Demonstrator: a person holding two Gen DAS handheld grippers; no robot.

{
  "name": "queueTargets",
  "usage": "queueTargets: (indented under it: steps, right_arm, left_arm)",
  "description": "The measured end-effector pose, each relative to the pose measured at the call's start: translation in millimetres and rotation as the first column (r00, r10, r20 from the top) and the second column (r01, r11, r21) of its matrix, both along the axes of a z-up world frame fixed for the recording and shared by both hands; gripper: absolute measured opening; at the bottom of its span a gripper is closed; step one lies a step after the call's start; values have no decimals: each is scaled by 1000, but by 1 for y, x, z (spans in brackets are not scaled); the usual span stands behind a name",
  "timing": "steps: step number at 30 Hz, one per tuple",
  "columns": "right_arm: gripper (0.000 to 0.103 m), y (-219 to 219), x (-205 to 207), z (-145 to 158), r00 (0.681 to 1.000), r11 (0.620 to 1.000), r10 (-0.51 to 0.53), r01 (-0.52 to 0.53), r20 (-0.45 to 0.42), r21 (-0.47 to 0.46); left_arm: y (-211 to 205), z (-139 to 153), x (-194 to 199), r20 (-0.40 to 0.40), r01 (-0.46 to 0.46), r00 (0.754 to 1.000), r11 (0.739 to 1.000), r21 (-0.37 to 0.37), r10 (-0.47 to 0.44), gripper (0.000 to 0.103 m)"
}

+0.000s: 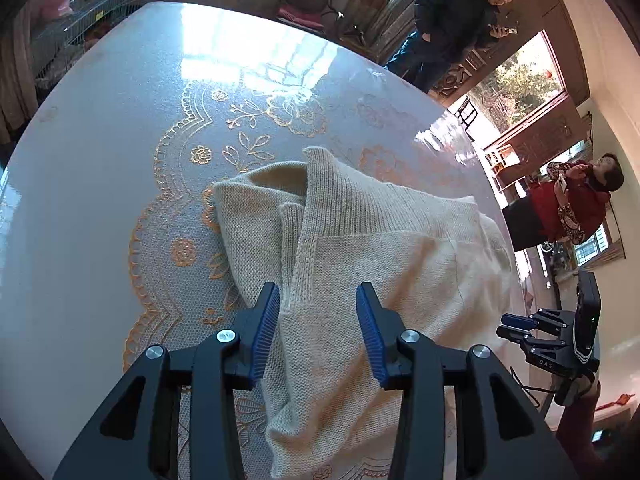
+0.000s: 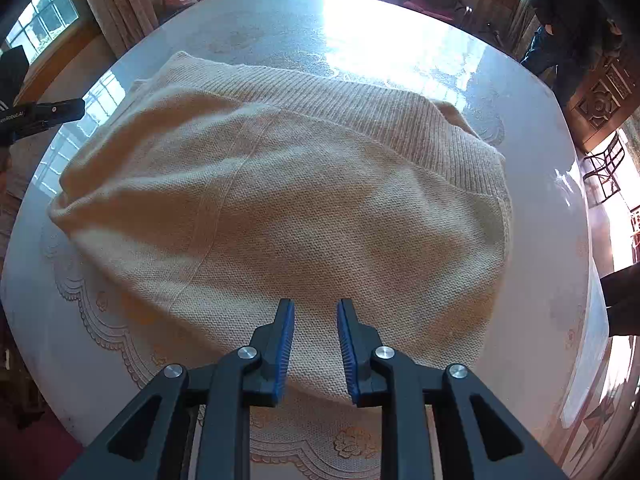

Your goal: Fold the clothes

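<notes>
You're hovering both grippers, left gripper (image 1: pixel 318 300) and right gripper (image 2: pixel 315 316), jaws parted and gripping nothing, over the cream sweater (image 2: pixel 280 200) lying partly folded on the table (image 2: pixel 360 40); pinch only one layer, squarely.

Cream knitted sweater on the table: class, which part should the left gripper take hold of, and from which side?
Grip the sweater at its ribbed edge band, coming from the near side. That band runs between the open left gripper fingers, forming a raised, doubled edge that looks easy to pinch.
</notes>
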State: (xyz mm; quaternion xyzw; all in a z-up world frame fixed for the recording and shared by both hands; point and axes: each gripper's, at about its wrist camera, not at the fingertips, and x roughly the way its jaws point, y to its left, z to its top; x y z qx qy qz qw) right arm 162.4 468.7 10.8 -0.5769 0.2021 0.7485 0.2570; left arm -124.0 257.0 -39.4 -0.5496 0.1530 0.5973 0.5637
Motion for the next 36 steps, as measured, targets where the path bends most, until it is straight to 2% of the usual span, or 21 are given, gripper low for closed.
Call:
queueTargets:
  steps: [2, 5, 8, 12, 17, 18, 19, 20, 21, 22, 23, 24, 27, 30, 32, 34, 35, 36]
  right_arm:
    - [23, 0, -1, -3, 1000, 1000, -5, 5, 5, -8]
    - [23, 6, -1, -7, 1000, 1000, -14, 14, -1, -25]
    - [23, 12, 6, -10, 999, 999, -45, 45, 5, -24]
    - [23, 17, 14, -13, 997, 997, -73, 74, 9, -25]
    - [23, 15, 21, -14, 996, 996, -88, 88, 6, -20]
    - [23, 15, 22, -13, 996, 996, -92, 92, 4, -18]
    - [23, 15, 23, -14, 995, 995, -95, 95, 7, -15]
    - [23, 14, 24, -14, 995, 995, -97, 97, 9, -14]
    - [23, 14, 25, -14, 995, 995, -98, 98, 11, -14]
    - [23, 14, 26, -15, 995, 995, -101, 101, 14, -15]
    - [23, 13, 27, -15, 995, 995, -102, 103, 16, -16]
    - [23, 13, 29, -15, 994, 994, -105, 105, 17, -15]
    - [23, 12, 33, -13, 993, 993, -116, 116, 15, -9]
    - [23, 10, 38, -13, 992, 992, -123, 123, 17, -7]
    - [23, 10, 41, -12, 991, 991, -133, 133, 16, 0]
    - [23, 9, 45, -10, 990, 990, -139, 139, 14, 0]
    - [24, 9, 47, -9, 990, 990, -141, 141, 10, -1]
    - [23, 8, 49, -9, 989, 989, -146, 146, 8, -2]
  left_arm:
    - [11, -13, -1, 15, 36, 999, 999, -41, -35, 44]
    - [21, -26, -6, 36, 20, 999, 997, -69, -17, 45]
    - [27, -32, -8, 83, -5, 997, 998, -64, 11, 45]
    - [39, -33, -5, 114, 2, 993, 998, -59, 5, 45]
    - [44, -29, -7, 147, -35, 988, 998, -53, 43, 44]
    - [47, -29, -9, 159, -47, 986, 998, -47, 54, 38]
    - [50, -29, -11, 173, -58, 983, 998, -39, 64, 29]
    - [52, -29, -11, 172, -58, 983, 998, -38, 64, 26]
    - [53, -29, -9, 163, -55, 985, 998, -39, 61, 21]
    - [54, -29, -8, 155, -51, 986, 998, -40, 57, 10]
    - [56, -29, -6, 147, -48, 988, 998, -41, 53, 6]
    - [57, -29, -4, 138, -44, 989, 998, -43, 50, 3]
    - [59, -29, -1, 117, -38, 992, 998, -41, 42, 2]
    - [56, -21, -1, 79, -46, 996, 999, -3, 46, 1]
    - [49, -4, 3, 66, -63, 996, 995, 73, 58, 0]
    - [36, 23, -1, 54, -91, 995, 979, 181, 82, 0]
    - [33, 33, -3, 36, -101, 995, 972, 214, 95, 0]
    - [33, 35, -9, 23, -103, 995, 973, 208, 100, 0]
